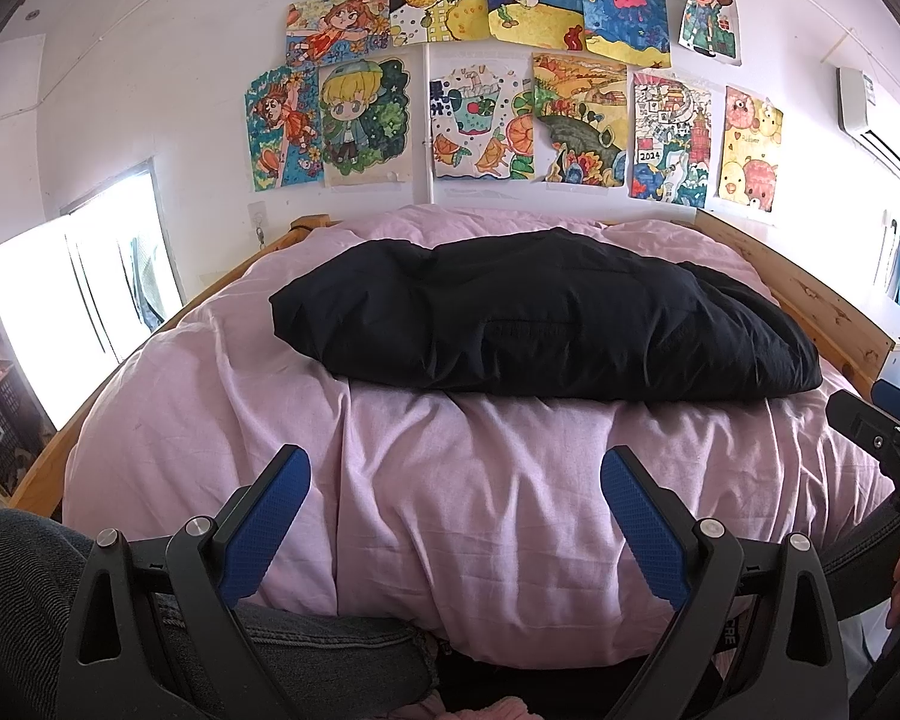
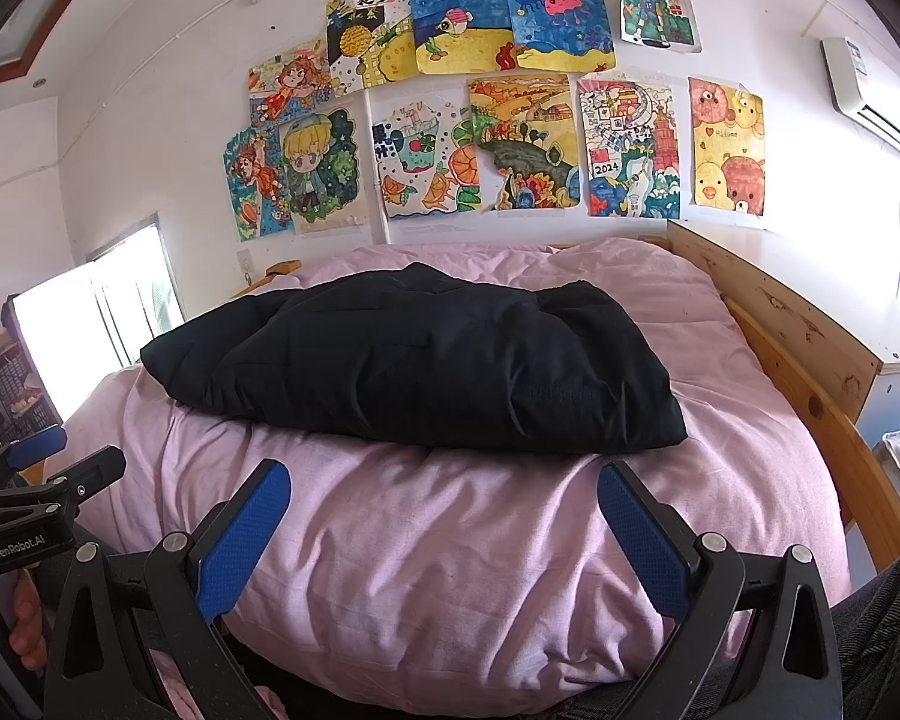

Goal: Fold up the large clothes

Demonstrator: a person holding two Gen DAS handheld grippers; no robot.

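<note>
**A:** Here we are at the bed, and the black garment (image 1: 546,318) lies in a bundled, folded heap across the middle of the pink duvet (image 1: 450,480), towards the far half. It runs left to right, puffy, with creases all over.

**B:** And both tools sit at the near edge, well apart from it. The left gripper (image 1: 455,525) has its blue-padded fingers (image 1: 267,525) spread wide, with only duvet between them.

**A:** Same story on the other side: the right gripper (image 2: 443,534) has its jaws parted, holding nothing, hovering over wrinkled pink cloth, with the garment's near edge just beyond its fingertips.

**B:** Look at the left edge of the right wrist view: there's the left tool, and a hand (image 2: 21,612) wrapped round its handle.

**A:** Denim-clad legs (image 1: 24,588) show at the near left in the left wrist view.

**B:** Wooden bed frame (image 2: 810,360) runs down the right. On the far wall, a cluster of colourful drawings (image 1: 510,78); a bright window (image 1: 72,306) at the left, an air conditioner (image 1: 864,108) high on the right.
</note>
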